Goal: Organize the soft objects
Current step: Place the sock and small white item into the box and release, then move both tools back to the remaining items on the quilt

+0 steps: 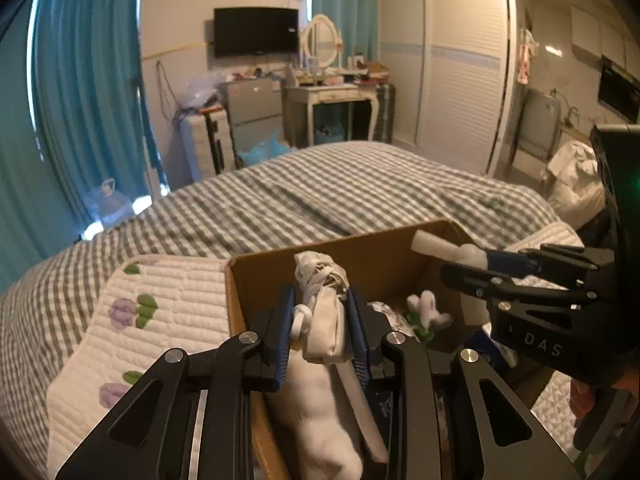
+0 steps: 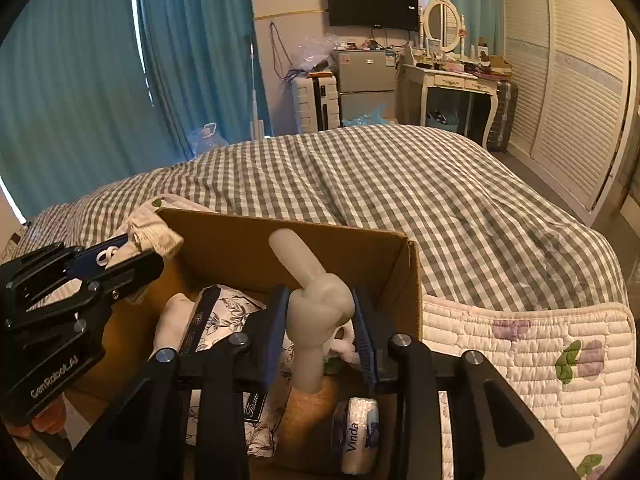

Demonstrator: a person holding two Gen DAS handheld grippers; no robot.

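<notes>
An open cardboard box [image 1: 360,240] [image 2: 280,236] sits on the bed. My left gripper [image 1: 320,320] is shut on a white cloth bundle with a plastic ring [image 1: 324,312] and holds it over the box's left side; it also shows in the right wrist view [image 2: 116,256] with the bundle [image 2: 154,232]. My right gripper [image 2: 322,316] is shut on a knotted white soft tube [image 2: 316,296] above the box; in the left wrist view the right gripper [image 1: 480,260] holds the tube [image 1: 444,246]. Inside lie a floral tissue pack [image 2: 228,312], a Vinda tissue pack [image 2: 356,436] and a small white plush [image 1: 428,312].
The box rests on a white quilted floral pad [image 1: 160,320] [image 2: 520,356] over a grey checked bedspread [image 1: 320,192] [image 2: 400,184]. Teal curtains [image 2: 100,80], a dressing table [image 1: 332,96], a small fridge [image 2: 364,76] and a louvred wardrobe [image 1: 460,60] stand beyond the bed.
</notes>
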